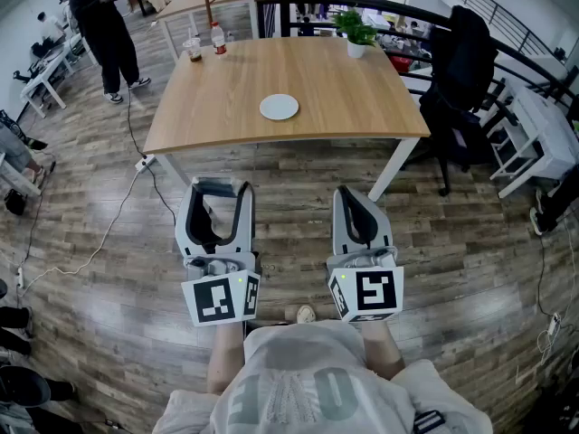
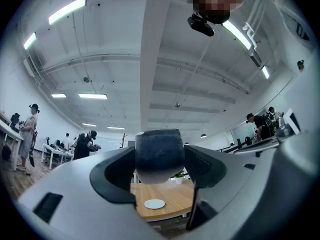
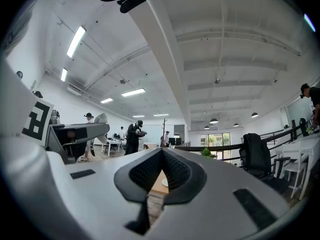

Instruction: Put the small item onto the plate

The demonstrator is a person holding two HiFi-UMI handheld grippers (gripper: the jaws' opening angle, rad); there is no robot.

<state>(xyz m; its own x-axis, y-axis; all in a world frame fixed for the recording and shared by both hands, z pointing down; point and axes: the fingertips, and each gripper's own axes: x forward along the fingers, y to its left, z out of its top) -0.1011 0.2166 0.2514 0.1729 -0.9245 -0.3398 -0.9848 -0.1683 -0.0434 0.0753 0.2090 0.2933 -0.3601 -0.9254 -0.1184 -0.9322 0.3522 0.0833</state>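
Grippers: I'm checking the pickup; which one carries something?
The left gripper: a dark small item sits clamped between its fingers, while the right gripper is shut and empty.

One plate [image 1: 279,107], one small item [image 2: 159,154], two grippers [image 1: 217,190] [image 1: 347,193]

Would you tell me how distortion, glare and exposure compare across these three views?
Head view: the table edges bow from wide-angle distortion; a sheen on the floor. Left gripper view: heavy fisheye with dark corners, the ceiling light blown out, the dark item nearly featureless. Right gripper view: same fisheye; the light strip glares, the right tool looms large.
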